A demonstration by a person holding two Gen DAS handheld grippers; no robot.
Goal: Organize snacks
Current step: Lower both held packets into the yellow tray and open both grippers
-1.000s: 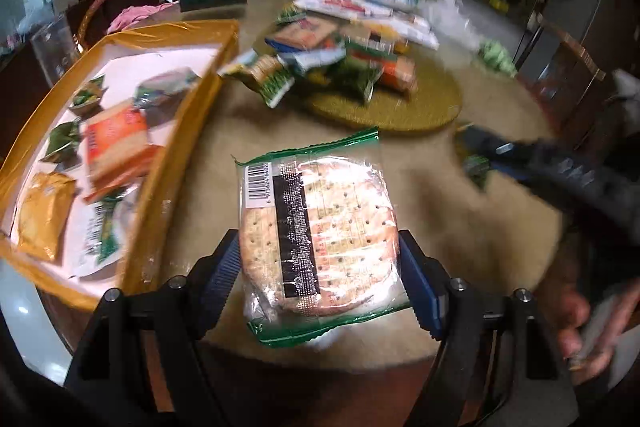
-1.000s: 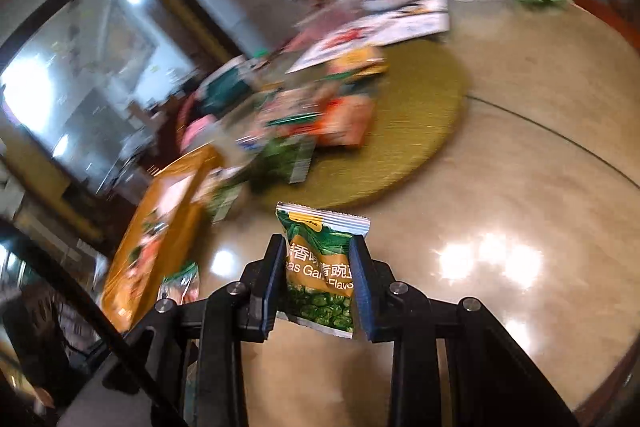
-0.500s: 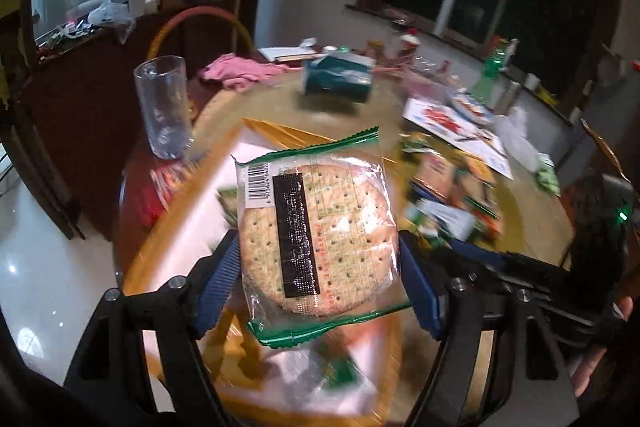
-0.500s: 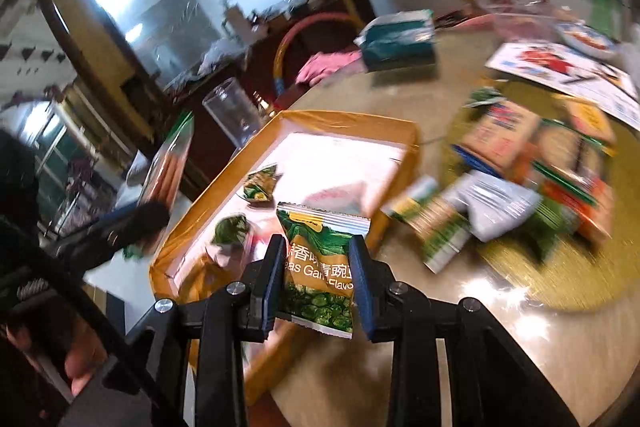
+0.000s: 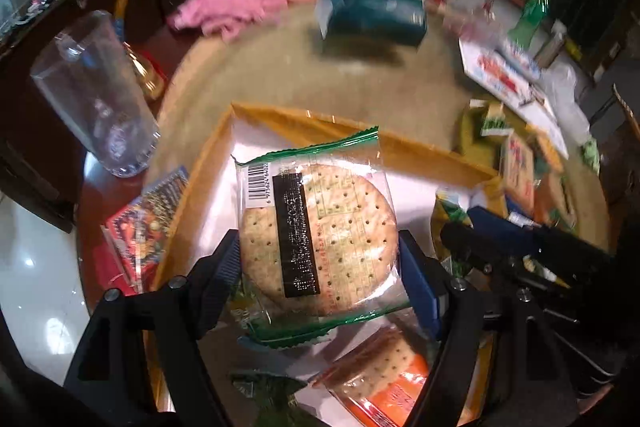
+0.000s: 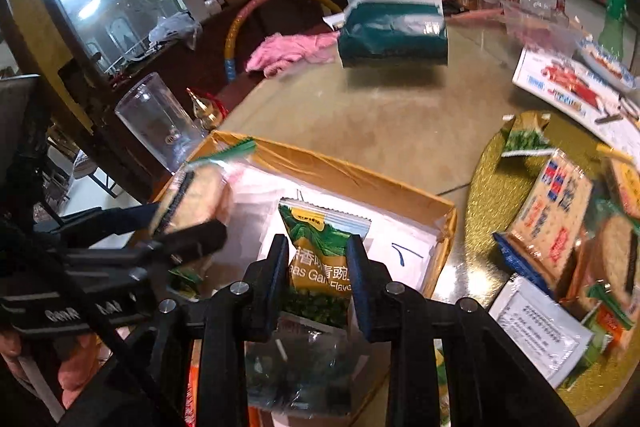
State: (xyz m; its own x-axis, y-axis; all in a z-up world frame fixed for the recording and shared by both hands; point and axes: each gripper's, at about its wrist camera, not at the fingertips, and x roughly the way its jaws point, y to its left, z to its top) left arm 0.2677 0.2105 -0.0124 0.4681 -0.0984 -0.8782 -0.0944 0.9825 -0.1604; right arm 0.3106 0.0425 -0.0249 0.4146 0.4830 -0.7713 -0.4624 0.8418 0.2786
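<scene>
Inside the orange box (image 6: 352, 179), its white floor lies bare toward the far wall; packets crowd the near end. A tall glass (image 6: 160, 119) stands just beside the box's far-left corner.

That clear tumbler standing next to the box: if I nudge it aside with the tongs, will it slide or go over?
The tumbler looks tall and narrows toward its base, so a push near the rim would probably tip it. It appears empty and thin-walled, likely light, so it may skid on the glossy table. It stands close to the table's edge; push low and slowly.
</scene>
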